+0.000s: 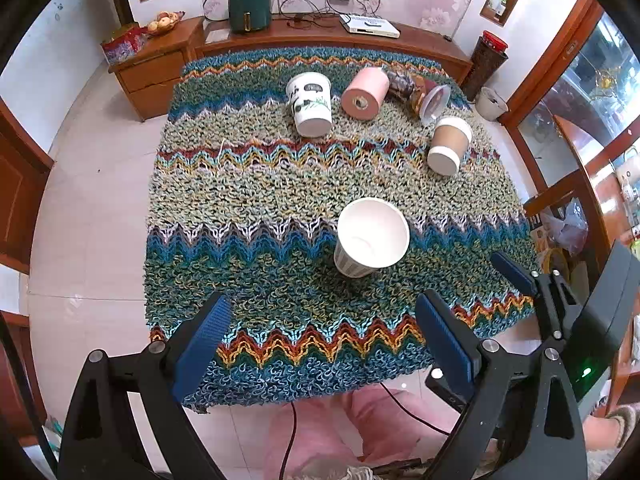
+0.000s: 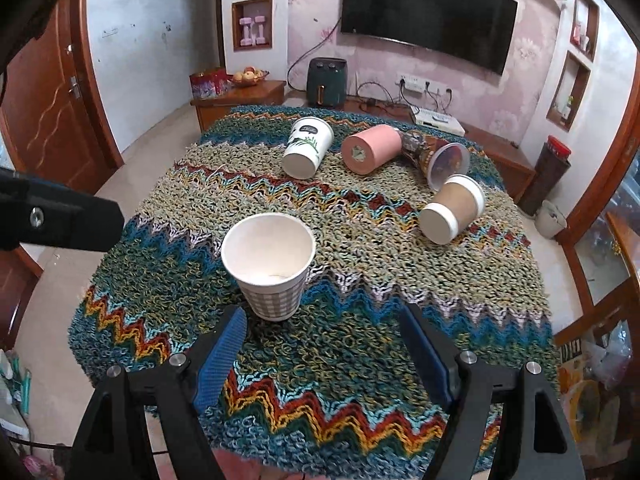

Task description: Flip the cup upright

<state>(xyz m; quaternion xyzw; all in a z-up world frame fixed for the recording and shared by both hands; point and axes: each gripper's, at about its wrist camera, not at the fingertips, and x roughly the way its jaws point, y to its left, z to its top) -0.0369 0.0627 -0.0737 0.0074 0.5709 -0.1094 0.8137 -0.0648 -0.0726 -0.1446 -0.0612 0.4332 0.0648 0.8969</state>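
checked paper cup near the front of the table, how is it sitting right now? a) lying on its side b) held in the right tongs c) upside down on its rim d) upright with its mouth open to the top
d: the checked paper cup stands on its base on the knitted cloth, its white inside showing, with both sets of tongs open and apart from it.
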